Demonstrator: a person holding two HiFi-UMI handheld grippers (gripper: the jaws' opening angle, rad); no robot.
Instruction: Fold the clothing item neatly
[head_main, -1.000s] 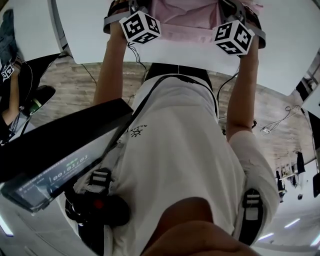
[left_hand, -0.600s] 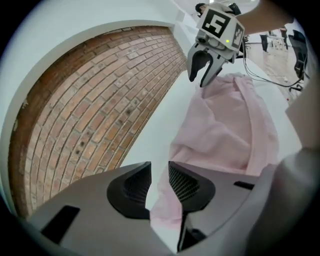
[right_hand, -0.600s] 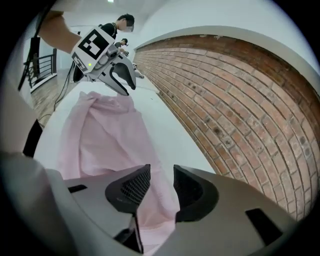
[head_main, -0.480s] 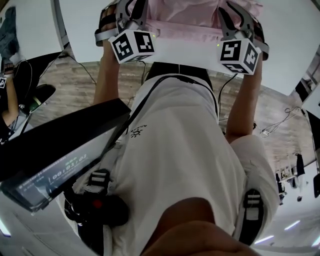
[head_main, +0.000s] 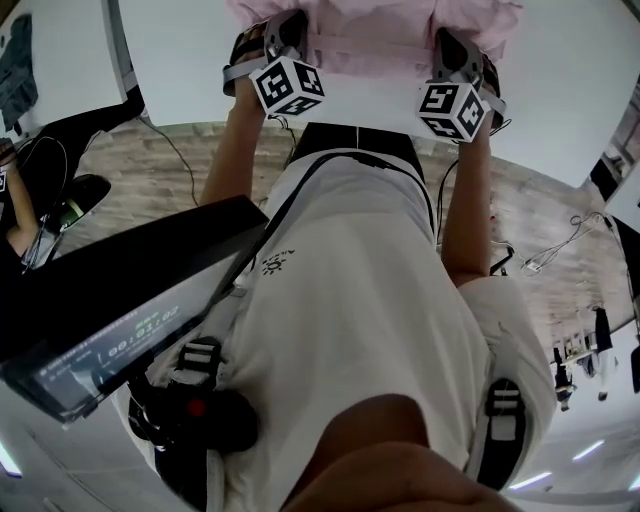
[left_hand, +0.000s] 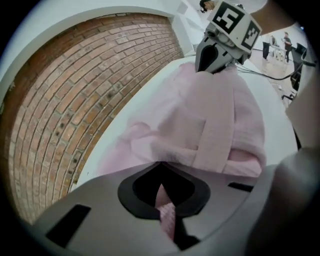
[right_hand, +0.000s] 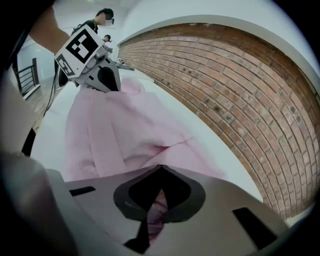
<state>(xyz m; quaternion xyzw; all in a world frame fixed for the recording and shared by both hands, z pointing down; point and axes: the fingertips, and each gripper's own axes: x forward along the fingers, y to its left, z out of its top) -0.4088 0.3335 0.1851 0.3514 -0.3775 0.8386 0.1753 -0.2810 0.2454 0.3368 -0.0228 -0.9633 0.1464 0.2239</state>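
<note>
A pink garment (head_main: 375, 30) lies bunched on the white table (head_main: 560, 90), at the top of the head view. My left gripper (head_main: 287, 30) grips its near edge on the left, and pink cloth (left_hand: 166, 212) shows pinched between the closed jaws. My right gripper (head_main: 452, 45) grips the near edge on the right, with a fold of pink cloth (right_hand: 155, 207) between its jaws. Both pairs of jaws have just closed on the fabric. Each gripper view shows the other gripper across the garment: the right gripper (left_hand: 215, 57) and the left gripper (right_hand: 107, 80).
A brick wall (left_hand: 75, 90) runs along the table's far side. Below the table edge are a wooden floor (head_main: 150, 160) and loose cables (head_main: 555, 245). A black device with a display (head_main: 120, 300) hangs at the person's chest. People stand far off (right_hand: 102, 17).
Both grippers have shifted along the garment's near edge and now sit closer together than half a second ago. Their marker cubes have rolled. The cloth's near edge lies slightly farther up the table.
</note>
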